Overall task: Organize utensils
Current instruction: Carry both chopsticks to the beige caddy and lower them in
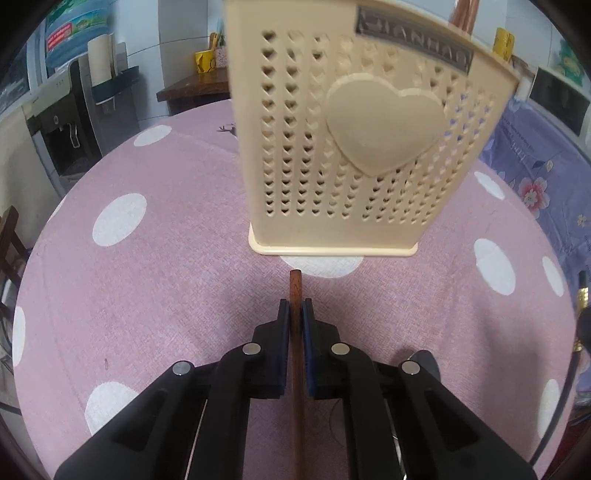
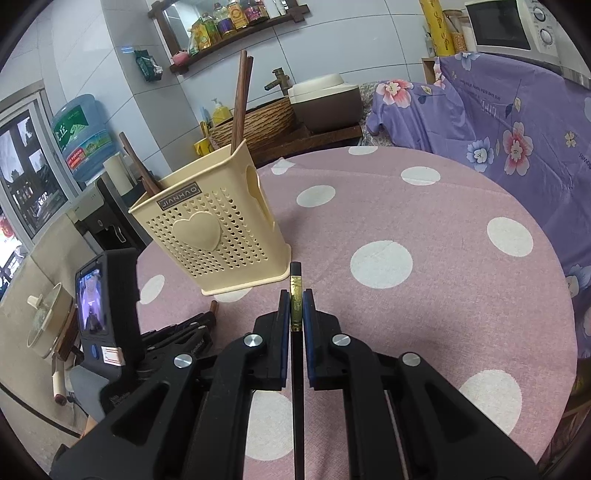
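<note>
Holder (image 2: 214, 236) on table (image 2: 424, 206) at ten o'clock of right gripper (image 2: 296, 295), chopsticks (image 2: 240, 103) in holder, left gripper (image 1: 295, 306) at holder's six o'clock.

Left gripper (image 1: 295, 308) angled steeply downward, black jaws clamped on a thin brown wooden chopstick (image 1: 295, 291). Right gripper (image 2: 295, 299) tilted less steeply, jaws pinched shut on a slim black chopstick with a gold band (image 2: 295, 284).

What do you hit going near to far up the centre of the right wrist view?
right gripper shut on the black chopstick → cream utensil holder on the polka-dot tablecloth → brown chopsticks standing in it → woven basket → wall shelf of bottles.
</note>
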`<state>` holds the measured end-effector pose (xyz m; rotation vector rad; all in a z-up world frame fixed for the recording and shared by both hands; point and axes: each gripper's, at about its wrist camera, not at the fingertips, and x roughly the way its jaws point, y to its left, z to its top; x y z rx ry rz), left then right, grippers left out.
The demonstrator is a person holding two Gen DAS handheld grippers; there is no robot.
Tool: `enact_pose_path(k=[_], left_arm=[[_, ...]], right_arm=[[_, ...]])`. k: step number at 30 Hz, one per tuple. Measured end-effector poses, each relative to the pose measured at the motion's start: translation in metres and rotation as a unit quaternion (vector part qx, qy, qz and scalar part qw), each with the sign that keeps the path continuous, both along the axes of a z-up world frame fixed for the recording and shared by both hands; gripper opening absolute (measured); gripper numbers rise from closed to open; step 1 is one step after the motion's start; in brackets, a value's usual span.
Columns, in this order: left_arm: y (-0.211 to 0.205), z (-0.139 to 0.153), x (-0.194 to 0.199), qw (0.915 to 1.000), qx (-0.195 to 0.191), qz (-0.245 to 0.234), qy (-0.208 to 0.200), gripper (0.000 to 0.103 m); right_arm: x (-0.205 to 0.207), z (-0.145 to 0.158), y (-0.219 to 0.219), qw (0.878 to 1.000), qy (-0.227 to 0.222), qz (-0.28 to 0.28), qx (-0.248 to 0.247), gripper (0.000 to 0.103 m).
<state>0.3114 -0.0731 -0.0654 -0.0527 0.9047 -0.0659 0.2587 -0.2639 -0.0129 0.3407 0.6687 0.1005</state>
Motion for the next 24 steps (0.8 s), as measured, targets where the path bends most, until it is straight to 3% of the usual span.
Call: enact_pose_path(k=[6,12,18,24], left_arm=[[0.03,0.054,-0.038,0.996,-0.06,-0.005,-0.066,0.008],[0.062,0.113,-0.09,0.9839,-0.091,-0.015,-0.153,0.008],[0.08,0.128,-0.118,0.9775,-0.095,-0.022,-0.187,0.008],[0.088,0.134,-0.13,0.9741,-0.099,-0.023,-0.202,0.008]], right_arm=[[-0.013,0.015,-0.005,0.999,-0.029,0.021,0.026,0.008],[-0.037,0.051,-0.006,0.995,-0.087,0.045,0.026,0.008],[-0.063,0.078,-0.001,0.99,-0.123,0.067,-0.001,0.008],[-0.074,0.086,-0.001,0.989,-0.129,0.072,-0.009,0.008]])
